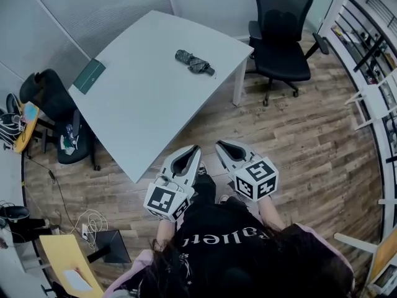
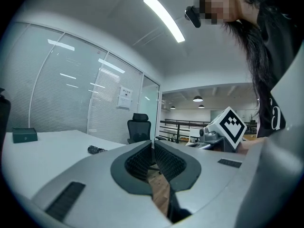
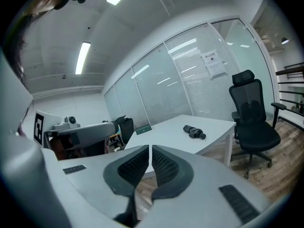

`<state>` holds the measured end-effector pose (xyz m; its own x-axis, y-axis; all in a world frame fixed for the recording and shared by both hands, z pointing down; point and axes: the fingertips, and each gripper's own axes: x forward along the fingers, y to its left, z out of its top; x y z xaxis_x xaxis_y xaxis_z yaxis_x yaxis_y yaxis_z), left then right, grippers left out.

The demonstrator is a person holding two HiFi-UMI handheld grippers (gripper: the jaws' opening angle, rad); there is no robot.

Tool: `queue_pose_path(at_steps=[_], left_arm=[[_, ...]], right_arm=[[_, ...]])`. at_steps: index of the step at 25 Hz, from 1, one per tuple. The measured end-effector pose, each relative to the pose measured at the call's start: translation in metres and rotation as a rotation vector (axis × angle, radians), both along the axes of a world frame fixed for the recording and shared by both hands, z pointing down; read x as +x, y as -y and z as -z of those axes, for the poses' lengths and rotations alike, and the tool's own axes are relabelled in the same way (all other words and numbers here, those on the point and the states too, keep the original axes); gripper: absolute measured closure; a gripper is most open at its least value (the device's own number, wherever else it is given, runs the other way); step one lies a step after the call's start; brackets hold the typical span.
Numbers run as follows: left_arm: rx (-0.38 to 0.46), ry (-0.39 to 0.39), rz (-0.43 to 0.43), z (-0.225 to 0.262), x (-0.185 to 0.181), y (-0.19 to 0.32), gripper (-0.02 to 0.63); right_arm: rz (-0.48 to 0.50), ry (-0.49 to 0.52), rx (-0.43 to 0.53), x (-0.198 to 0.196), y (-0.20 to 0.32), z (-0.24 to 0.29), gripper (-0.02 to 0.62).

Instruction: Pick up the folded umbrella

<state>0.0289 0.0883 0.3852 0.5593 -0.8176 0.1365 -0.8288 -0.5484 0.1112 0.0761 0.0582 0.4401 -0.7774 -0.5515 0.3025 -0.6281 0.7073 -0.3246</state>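
A dark folded umbrella [image 1: 193, 62] lies on the far right part of the pale grey table [image 1: 142, 92]; it also shows in the right gripper view [image 3: 194, 131] and as a small dark shape in the left gripper view [image 2: 96, 149]. Both grippers hang over the wooden floor in front of the table's near corner, well short of the umbrella. My left gripper [image 1: 196, 149] [image 2: 152, 145] has its jaws together with nothing between them. Beside it, my right gripper [image 1: 219, 144] [image 3: 149, 148] is also shut and empty.
A dark green box [image 1: 89, 76] lies at the table's left edge. A black office chair [image 1: 280, 36] stands to the right of the table, another black chair [image 1: 53, 104] to its left. White shelving [image 1: 366, 61] runs along the right side. Cables [image 1: 80, 219] trail on the floor at the lower left.
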Motion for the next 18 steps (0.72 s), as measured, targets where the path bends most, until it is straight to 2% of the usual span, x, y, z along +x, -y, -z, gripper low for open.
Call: queue_pose_path(at_steps=[4,18], left_arm=[[0.009,0.017,-0.004,-0.002,-0.019,0.04,0.581],[0.004,-0.013,-0.009,-0.003,-0.108,0.174,0.581]], right_arm=[[-0.019,-0.019,-0.016,-0.015,0.042,-0.007,0.563],[-0.051,-0.072,-0.047,-0.094,0.172,-0.015,0.563]])
